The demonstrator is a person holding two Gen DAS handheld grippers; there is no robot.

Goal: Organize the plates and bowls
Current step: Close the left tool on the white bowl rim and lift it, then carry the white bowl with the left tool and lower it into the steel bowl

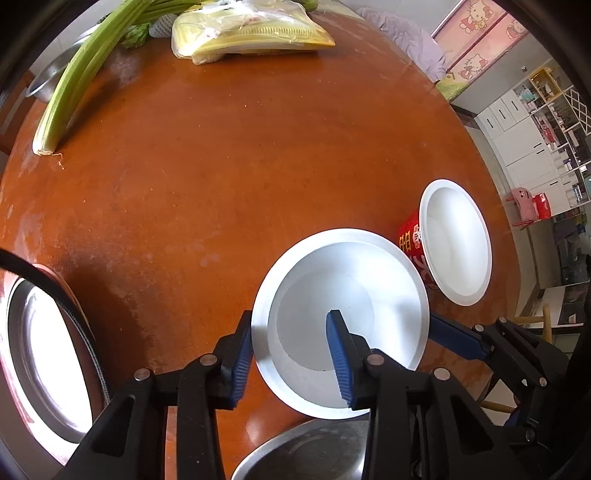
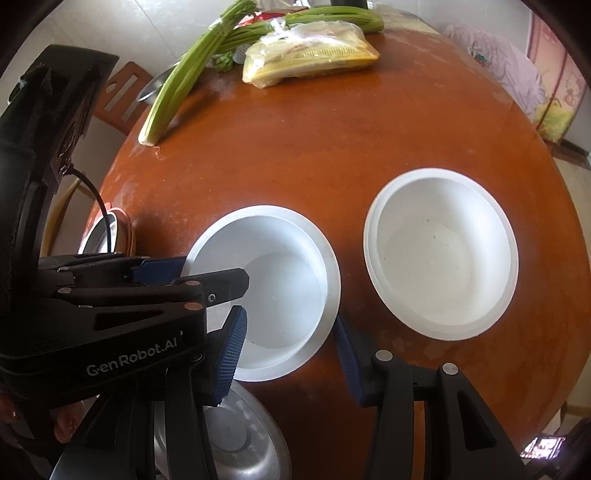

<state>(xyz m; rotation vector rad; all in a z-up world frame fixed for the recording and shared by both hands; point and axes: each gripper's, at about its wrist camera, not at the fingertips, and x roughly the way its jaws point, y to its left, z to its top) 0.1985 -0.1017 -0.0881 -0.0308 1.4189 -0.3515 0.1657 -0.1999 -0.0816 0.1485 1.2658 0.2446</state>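
Note:
A white bowl [image 1: 343, 280] [image 2: 280, 280] with a wide rim stands on the brown round table [image 1: 221, 166]. My left gripper [image 1: 290, 317] [image 2: 216, 271] is shut on its left rim, one blue pad outside the rim and the other inside the bowl. My right gripper [image 2: 289, 316] stands open at the bowl's near right rim. Its right finger [image 1: 454, 336] lies against the outside of the rim, and its left finger reaches over the near edge. A second bowl [image 1: 458, 243] [image 2: 439, 258], white inside and red outside, stands just to the right.
A steel bowl [image 1: 306, 454] [image 2: 236, 435] sits right under the grippers at the near edge. A steel plate [image 1: 48, 369] lies at the left. Celery stalks [image 1: 81, 74] [image 2: 184, 74] and a bagged yellow packet [image 1: 251, 33] [image 2: 314, 55] lie at the far side.

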